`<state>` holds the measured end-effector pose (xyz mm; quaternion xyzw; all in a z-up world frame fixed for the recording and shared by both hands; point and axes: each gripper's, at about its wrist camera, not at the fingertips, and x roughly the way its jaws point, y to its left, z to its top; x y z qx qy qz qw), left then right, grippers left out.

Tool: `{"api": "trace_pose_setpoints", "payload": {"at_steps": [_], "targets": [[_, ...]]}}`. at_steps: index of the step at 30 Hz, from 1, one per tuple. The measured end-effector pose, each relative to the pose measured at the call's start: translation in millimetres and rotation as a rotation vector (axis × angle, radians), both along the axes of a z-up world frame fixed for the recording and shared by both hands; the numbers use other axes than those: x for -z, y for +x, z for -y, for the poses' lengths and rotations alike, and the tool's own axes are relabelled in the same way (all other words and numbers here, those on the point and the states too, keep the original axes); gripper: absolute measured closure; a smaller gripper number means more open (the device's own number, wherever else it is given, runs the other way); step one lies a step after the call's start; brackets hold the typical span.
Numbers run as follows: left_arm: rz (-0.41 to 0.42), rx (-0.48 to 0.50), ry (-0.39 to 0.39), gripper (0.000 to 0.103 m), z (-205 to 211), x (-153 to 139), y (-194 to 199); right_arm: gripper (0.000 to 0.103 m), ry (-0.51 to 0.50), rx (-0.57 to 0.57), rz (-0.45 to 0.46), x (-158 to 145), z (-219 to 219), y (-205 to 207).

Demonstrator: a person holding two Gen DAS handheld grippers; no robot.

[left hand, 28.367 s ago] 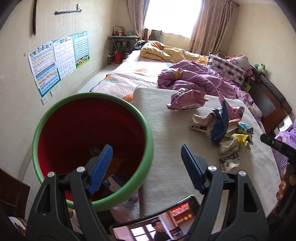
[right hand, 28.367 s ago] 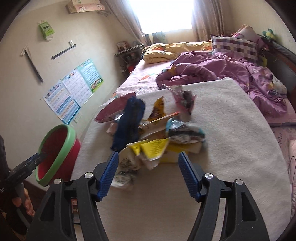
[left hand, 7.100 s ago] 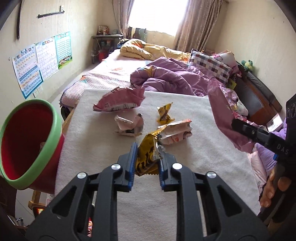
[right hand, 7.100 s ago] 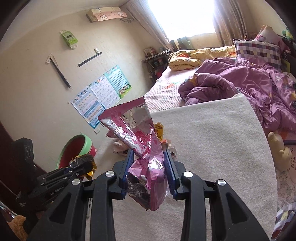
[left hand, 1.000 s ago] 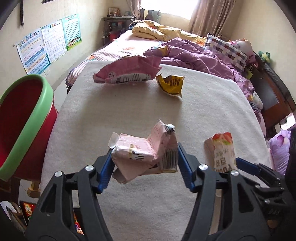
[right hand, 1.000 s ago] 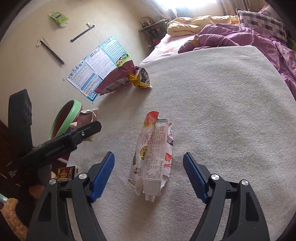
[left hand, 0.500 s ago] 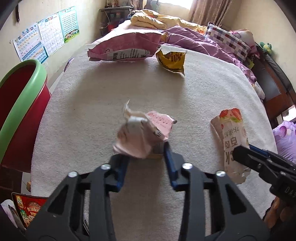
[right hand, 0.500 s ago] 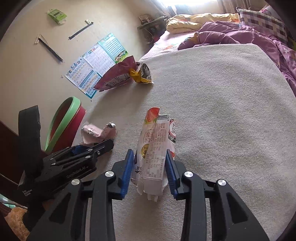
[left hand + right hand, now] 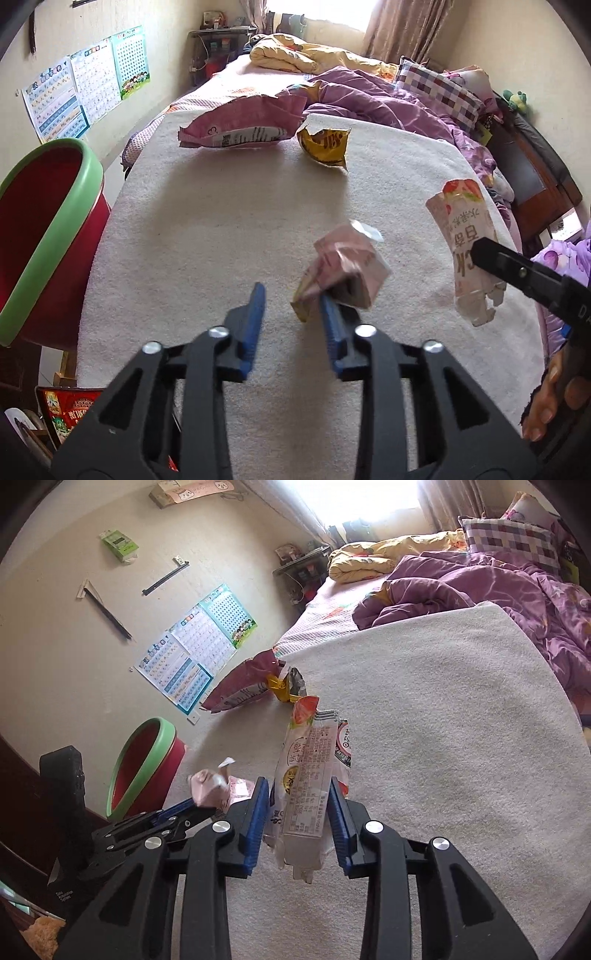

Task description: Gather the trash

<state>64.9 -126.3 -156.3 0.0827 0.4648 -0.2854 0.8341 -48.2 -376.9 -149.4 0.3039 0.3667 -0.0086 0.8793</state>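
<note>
Right wrist view: I see the strawberry wrapper clamped upright in my right hand-held gripper, above the white tabletop. My left hand-held gripper stands parted; the crumpled pink wrapper touches its right finger only. Red bin sits left.

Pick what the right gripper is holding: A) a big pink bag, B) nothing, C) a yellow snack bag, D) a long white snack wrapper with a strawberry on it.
D: the right gripper has its blue pads pressed on both sides of the long white snack wrapper with a strawberry on it, lifted off the white blanket.
</note>
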Motion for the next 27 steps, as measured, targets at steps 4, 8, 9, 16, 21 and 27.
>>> {"api": "trace_pose_setpoints", "payload": {"at_steps": [4, 8, 9, 16, 21, 27], "targets": [[0.009, 0.015, 0.004, 0.046, -4, -3, -8, 0.071, 0.013, 0.022, -0.003, 3, 4, -2], [0.031, 0.041, -0.021, 0.042, -3, -8, -10, 0.070, 0.022, 0.036, -0.009, 5, 7, -4], [0.031, 0.047, -0.023, 0.041, -3, -8, -10, 0.070, 0.024, 0.037, -0.009, 5, 8, -4], [0.028, 0.115, 0.003, 0.035, 10, -7, -21, 0.069, 0.024, 0.044, -0.002, 4, 11, -10], [-0.014, 0.155, 0.027, 0.033, 11, -5, -29, 0.069, 0.037, 0.060, -0.019, 5, 19, -13], [-0.020, 0.173, -0.003, 0.030, 17, -10, -34, 0.069, 0.020, 0.087, -0.009, 0, 28, -13]]}}
